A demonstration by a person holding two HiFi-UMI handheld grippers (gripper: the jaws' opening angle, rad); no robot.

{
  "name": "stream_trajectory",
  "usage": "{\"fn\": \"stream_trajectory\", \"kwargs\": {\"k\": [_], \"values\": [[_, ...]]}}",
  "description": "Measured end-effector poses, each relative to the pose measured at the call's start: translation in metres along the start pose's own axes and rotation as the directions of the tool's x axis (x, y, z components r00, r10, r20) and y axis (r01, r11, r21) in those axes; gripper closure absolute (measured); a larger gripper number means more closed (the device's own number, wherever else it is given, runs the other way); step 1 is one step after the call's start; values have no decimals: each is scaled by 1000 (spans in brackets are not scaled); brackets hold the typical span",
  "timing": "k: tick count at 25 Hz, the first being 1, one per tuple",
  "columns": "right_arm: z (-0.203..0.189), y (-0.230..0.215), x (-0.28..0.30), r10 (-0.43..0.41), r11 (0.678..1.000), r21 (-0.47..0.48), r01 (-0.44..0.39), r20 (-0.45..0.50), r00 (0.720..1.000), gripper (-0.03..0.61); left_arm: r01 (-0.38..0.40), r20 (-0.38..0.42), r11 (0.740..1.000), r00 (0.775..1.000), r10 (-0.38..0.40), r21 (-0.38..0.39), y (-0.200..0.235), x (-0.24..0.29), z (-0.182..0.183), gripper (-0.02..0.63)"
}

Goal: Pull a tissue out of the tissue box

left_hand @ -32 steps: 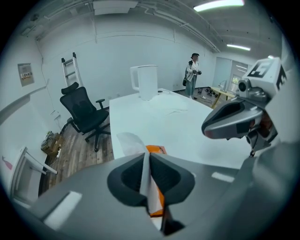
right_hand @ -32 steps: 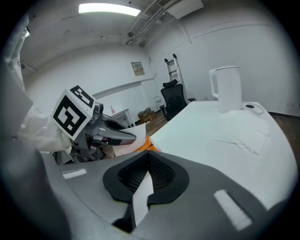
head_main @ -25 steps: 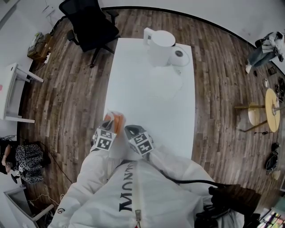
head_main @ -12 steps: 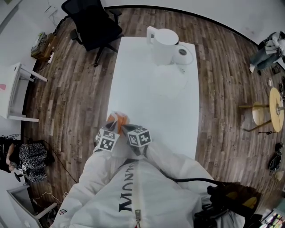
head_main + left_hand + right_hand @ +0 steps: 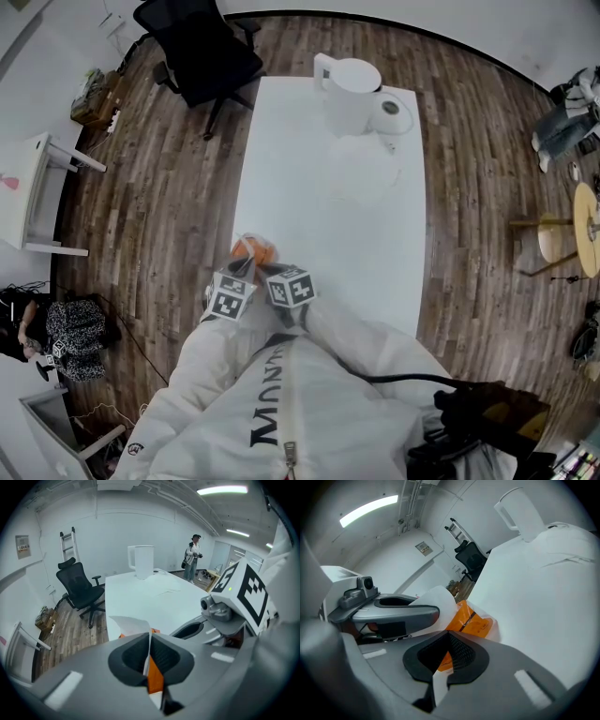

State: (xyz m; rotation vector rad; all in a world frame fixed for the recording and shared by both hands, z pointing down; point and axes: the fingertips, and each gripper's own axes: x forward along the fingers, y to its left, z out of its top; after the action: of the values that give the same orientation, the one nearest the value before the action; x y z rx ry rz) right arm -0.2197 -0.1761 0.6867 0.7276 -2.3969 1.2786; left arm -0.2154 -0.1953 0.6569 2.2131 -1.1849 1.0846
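Observation:
An orange tissue pack [image 5: 255,251] lies near the left front edge of the white table [image 5: 375,244]. My left gripper [image 5: 244,269] is shut on it: in the left gripper view the orange wrapper [image 5: 155,679] is pinched between the closed jaws of the left gripper [image 5: 150,649]. A white tissue [image 5: 438,597] stands up out of the pack [image 5: 472,620]. My right gripper [image 5: 447,657] is shut on that tissue, and a white strip hangs below its jaws. In the head view the right gripper [image 5: 268,270] is pressed close beside the left one.
A white jug [image 5: 349,89] and a roll [image 5: 392,111] stand at the table's far end. A black office chair [image 5: 202,52] is beyond the far left corner, with a white side table [image 5: 37,192] further left. A person [image 5: 193,557] stands at the back of the room.
My right gripper has moved left and lower, up against the left gripper at the pack, and has rolled. The left gripper has kept its hold in place.

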Motion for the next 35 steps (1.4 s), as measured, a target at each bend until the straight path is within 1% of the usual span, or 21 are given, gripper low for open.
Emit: {"fn": "stream_trajectory", "kwargs": {"k": [5, 19, 27, 32, 35], "values": [[-2, 7, 4, 23, 1000, -1, -23, 4, 1000, 577, 6, 5, 1000, 1000, -6, 2, -3, -6, 3, 614], [-2, 6, 10, 13, 1000, 13, -13, -1, 1000, 577, 44, 19, 999, 999, -44, -13, -10, -17, 7, 614], [7, 12, 3, 69, 997, 43, -71, 54, 996, 577, 49, 18, 998, 999, -48, -27, -12, -18, 7, 614], [3, 7, 8, 45, 998, 51, -47, 32, 998, 577, 87, 10, 996, 996, -87, -33, -20, -21, 8, 614], [1, 4, 10, 31, 998, 59, -32, 22, 999, 577, 114, 26, 991, 993, -113, -69, -23, -24, 12, 614]]}}
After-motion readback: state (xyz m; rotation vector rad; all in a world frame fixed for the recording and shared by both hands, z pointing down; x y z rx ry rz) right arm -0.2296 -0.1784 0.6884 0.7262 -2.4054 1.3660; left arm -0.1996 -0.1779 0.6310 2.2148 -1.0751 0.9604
